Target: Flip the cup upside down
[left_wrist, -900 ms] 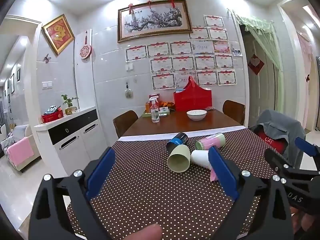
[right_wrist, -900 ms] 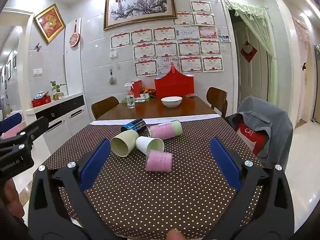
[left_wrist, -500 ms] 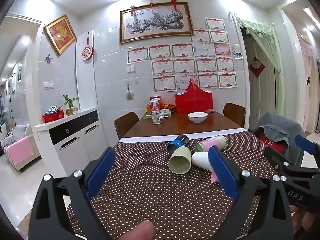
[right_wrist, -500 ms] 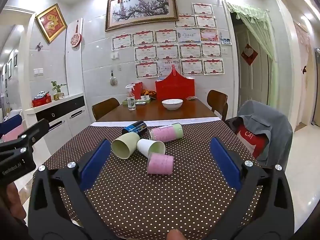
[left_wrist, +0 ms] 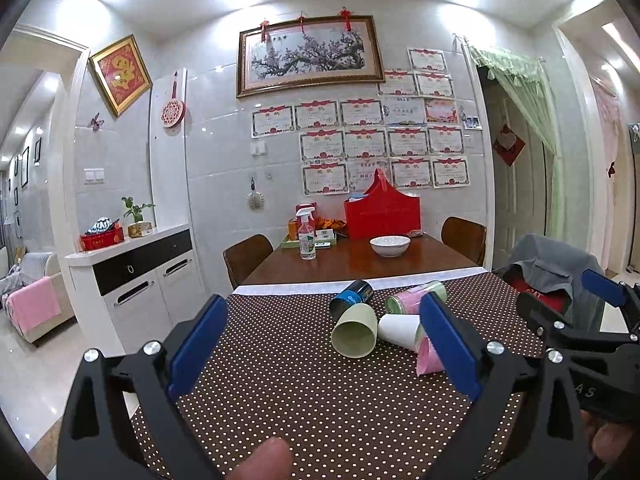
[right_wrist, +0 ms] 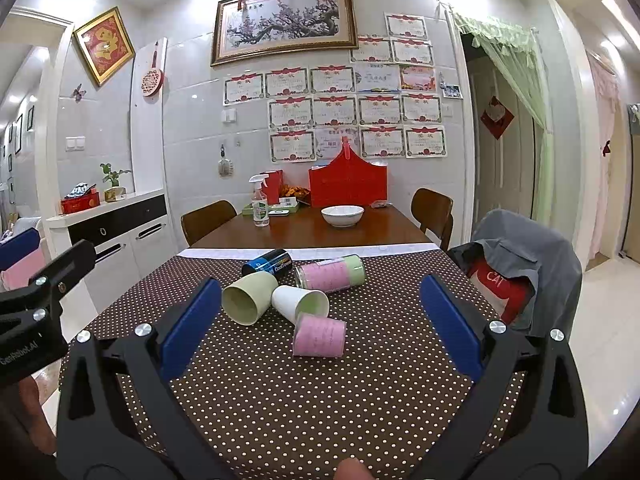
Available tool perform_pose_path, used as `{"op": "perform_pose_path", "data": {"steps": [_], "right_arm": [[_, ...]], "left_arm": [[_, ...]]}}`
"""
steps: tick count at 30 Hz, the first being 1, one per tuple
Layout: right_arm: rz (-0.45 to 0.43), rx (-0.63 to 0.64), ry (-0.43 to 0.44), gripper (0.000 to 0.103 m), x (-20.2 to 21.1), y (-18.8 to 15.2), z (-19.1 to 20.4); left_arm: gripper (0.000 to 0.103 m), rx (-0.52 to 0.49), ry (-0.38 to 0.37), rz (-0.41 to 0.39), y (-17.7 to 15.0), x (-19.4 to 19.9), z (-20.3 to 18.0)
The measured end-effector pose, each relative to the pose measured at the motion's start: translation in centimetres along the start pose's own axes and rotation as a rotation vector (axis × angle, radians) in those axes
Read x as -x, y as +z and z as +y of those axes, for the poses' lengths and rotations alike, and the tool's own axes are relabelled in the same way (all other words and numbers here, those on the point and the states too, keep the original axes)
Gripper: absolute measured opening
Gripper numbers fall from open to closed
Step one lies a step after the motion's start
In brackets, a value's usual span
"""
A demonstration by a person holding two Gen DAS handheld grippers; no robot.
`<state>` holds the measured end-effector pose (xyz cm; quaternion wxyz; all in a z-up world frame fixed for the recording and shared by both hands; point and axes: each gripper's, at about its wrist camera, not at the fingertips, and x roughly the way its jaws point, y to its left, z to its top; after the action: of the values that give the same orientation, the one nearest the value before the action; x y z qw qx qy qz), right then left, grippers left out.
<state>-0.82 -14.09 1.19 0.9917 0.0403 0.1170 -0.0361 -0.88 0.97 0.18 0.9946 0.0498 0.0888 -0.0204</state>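
Observation:
Several cups lie on their sides in a cluster on the dotted brown tablecloth (right_wrist: 320,400): a pale green cup (right_wrist: 248,298) (left_wrist: 355,335), a white cup (right_wrist: 298,300) (left_wrist: 398,330), a pink cup (right_wrist: 320,335) nearest me, a pink-and-green cup (right_wrist: 330,274) (left_wrist: 416,298) and a dark blue cup (right_wrist: 267,262) (left_wrist: 351,298). My right gripper (right_wrist: 320,332) is open and empty, short of the pink cup. My left gripper (left_wrist: 324,344) is open and empty, short of the green cup. In the left wrist view the pink cup (left_wrist: 426,360) is partly hidden behind a finger.
Beyond the cloth the wooden table (right_wrist: 312,232) holds a white bowl (right_wrist: 342,215), a spray bottle (right_wrist: 260,206) and a red box (right_wrist: 348,184). A chair draped with a grey jacket (right_wrist: 524,264) stands at the right. A white sideboard (right_wrist: 116,224) stands at the left.
Both views have shifted slightly; the cups sit a little lower and nearer in frame. The cups have not moved and both grippers stay open.

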Motion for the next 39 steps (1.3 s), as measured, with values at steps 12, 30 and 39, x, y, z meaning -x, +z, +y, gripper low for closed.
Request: {"op": "perform_pose_path", "data": {"steps": [12,30,39], "right_arm": [[-0.028,0.018,0.015,0.097,0.2,0.3,0.7],[-0.04,0.0,0.028,0.097,0.3,1.0,0.3],[-0.033,0.005,0.028,0.097,-0.1,1.1,0.5]], "left_arm": [[0.095,-0.008,0.013,-0.001,0.5,0.1,-0.1],[0.095,-0.009,0.027,-0.013,0.8,0.2,0.1],[0.095,-0.001,0.024,-0.006,1.0,0.0,0.6]]}}
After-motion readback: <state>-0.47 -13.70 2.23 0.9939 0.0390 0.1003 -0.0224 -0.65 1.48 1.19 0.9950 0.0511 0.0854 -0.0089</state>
